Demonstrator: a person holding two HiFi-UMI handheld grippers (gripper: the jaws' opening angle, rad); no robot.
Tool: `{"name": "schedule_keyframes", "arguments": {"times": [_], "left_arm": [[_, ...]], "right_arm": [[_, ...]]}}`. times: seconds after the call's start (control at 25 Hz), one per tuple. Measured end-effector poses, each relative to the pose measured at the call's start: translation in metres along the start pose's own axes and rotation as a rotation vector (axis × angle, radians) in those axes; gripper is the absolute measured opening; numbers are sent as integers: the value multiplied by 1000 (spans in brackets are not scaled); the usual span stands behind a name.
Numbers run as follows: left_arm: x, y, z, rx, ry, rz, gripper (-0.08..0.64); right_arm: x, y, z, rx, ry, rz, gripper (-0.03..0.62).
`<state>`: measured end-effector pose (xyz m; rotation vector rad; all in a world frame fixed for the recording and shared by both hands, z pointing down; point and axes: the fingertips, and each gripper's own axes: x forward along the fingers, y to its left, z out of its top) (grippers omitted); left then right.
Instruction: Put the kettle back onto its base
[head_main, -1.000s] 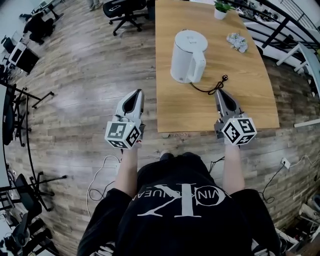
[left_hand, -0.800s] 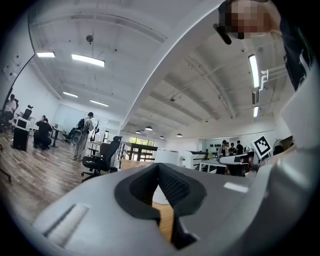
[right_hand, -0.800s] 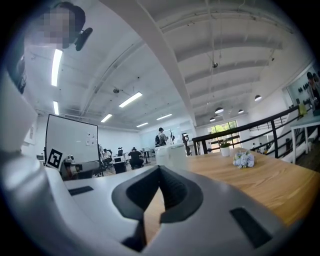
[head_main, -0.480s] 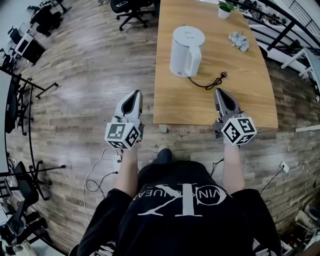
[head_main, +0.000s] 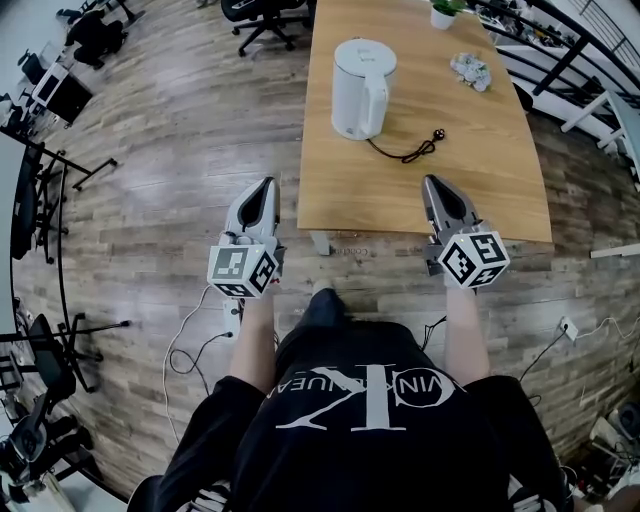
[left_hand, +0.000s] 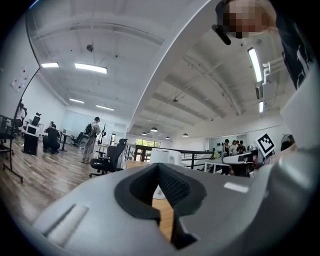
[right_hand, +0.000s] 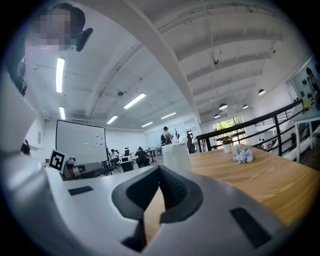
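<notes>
While the kettle (head_main: 356, 90) is standing upright on the far half of the table (head_main: 480, 160), handle turned toward the near right, both grippers are hovering by the near edge, well apart from it. The left gripper (head_main: 262, 190) is hanging over the floor just off the table's left side, jaws pressed together, gripping nothing. The right gripper (head_main: 433, 185) is sitting over the near right part of the table, jaws likewise closed and empty. A black cord (head_main: 400, 152) is trailing from the kettle's foot, plug lying loose on the wood.
</notes>
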<state>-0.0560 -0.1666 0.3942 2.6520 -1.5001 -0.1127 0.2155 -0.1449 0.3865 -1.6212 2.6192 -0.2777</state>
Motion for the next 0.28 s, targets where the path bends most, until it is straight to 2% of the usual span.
{"name": "schedule_keyframes", "arguments": {"times": [0.28], "left_arm": [[-10, -17, 0, 15, -6, -2, 11]], "right_arm": [[-17, 3, -8, 10, 15, 9, 12]]}}
